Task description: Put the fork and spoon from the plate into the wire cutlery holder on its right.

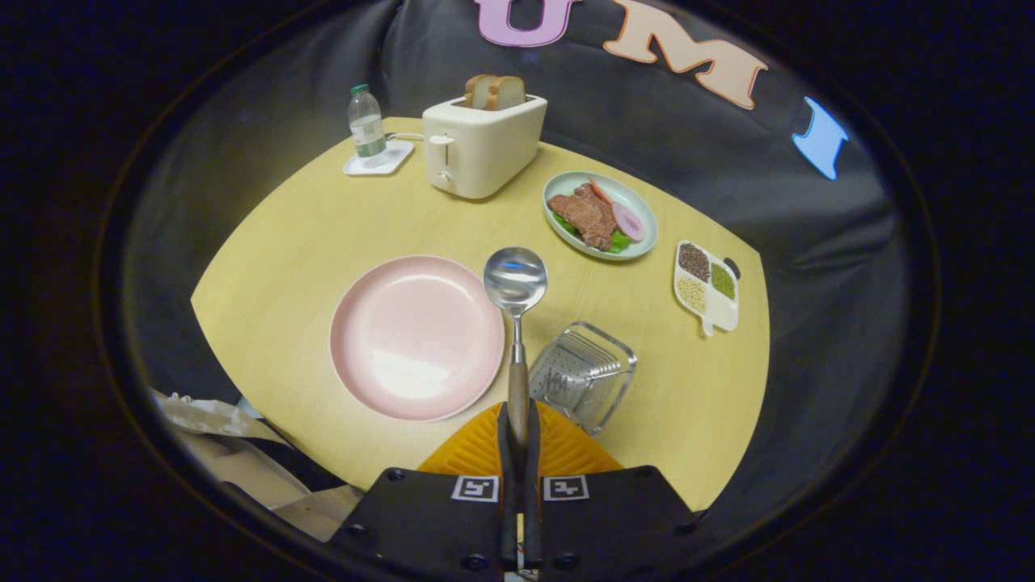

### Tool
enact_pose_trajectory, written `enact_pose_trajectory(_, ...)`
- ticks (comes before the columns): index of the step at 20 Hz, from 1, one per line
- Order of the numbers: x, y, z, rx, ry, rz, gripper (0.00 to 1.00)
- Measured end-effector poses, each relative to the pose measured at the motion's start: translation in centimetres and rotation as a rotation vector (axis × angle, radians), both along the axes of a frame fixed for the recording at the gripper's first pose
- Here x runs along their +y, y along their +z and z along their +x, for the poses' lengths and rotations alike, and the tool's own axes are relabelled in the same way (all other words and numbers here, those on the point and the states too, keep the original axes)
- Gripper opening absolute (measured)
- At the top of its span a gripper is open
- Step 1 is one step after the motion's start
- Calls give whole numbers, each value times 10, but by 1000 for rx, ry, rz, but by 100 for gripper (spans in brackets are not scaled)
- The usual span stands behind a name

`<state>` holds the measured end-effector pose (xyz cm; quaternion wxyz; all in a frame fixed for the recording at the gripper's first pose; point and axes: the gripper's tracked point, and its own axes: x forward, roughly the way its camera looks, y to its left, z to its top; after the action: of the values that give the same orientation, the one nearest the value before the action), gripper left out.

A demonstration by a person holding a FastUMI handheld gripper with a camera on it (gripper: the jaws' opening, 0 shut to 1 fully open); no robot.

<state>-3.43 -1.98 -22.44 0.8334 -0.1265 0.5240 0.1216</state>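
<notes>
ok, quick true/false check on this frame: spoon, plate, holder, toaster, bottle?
1. The hand-held gripper is shut on the wooden-handled metal spoon. True.
2. The round pink plate holds a fork. False: it is bare.
3. The clear wire cutlery holder stands left of the plate. False: right of it.
4. The cream toaster has bread slices in it. True.
5. The small plastic bottle lies on its side. False: upright on a white coaster.

Plate (pixel 416 337) left of holder (pixel 584 374), apparently apart
</notes>
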Motion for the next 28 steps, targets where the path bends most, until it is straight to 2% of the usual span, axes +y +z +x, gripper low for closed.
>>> enact_pose_trajectory(11,-61,11,-7,159,117,-106,6)
enact_pose_trajectory(17,-70,4,-7,210,126,-116,9)
enact_pose_trajectory(22,-64,4,-1,196,121,-90,16)
enact_pose_trajectory(25,-60,7,4,172,113,-70,32)
enact_pose_trajectory(28,-58,12,9,141,86,-41,55)
